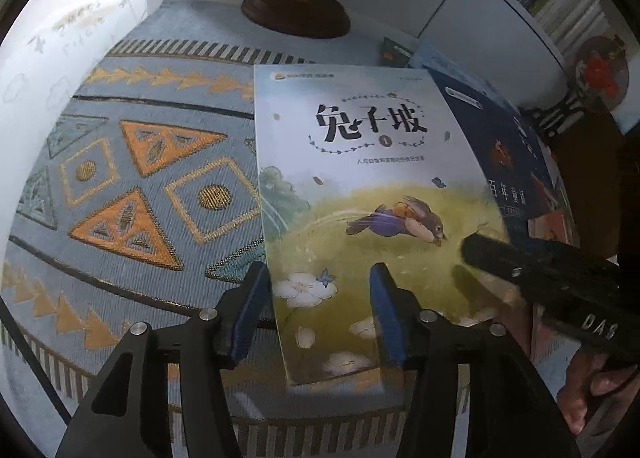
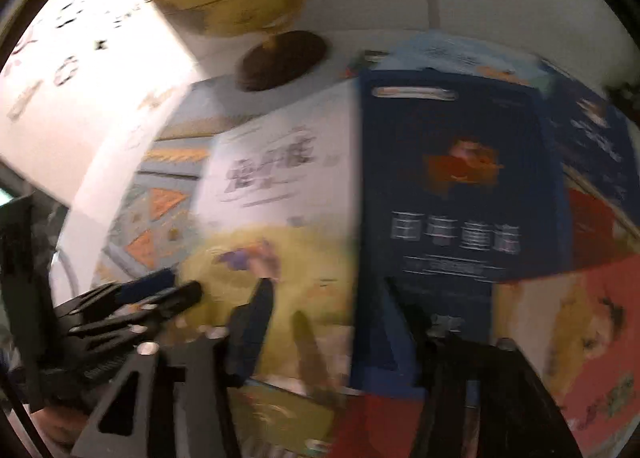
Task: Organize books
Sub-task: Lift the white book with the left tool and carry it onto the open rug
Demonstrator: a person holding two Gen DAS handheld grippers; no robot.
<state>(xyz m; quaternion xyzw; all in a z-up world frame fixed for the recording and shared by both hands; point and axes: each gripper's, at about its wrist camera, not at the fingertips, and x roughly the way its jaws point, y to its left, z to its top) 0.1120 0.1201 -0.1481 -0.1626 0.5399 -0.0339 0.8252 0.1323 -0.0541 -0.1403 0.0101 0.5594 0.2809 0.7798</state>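
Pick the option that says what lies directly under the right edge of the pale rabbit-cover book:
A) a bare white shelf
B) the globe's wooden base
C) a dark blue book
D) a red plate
C: the pale rabbit-cover book overlaps a dark blue book that sticks out along its right side, while the globe's wooden base stands apart farther back on the patterned cloth.

Black angular tongs (image 1: 320,314) with blue ribbed pads (image 1: 250,314), silver screws, "DAS" lettering on one.
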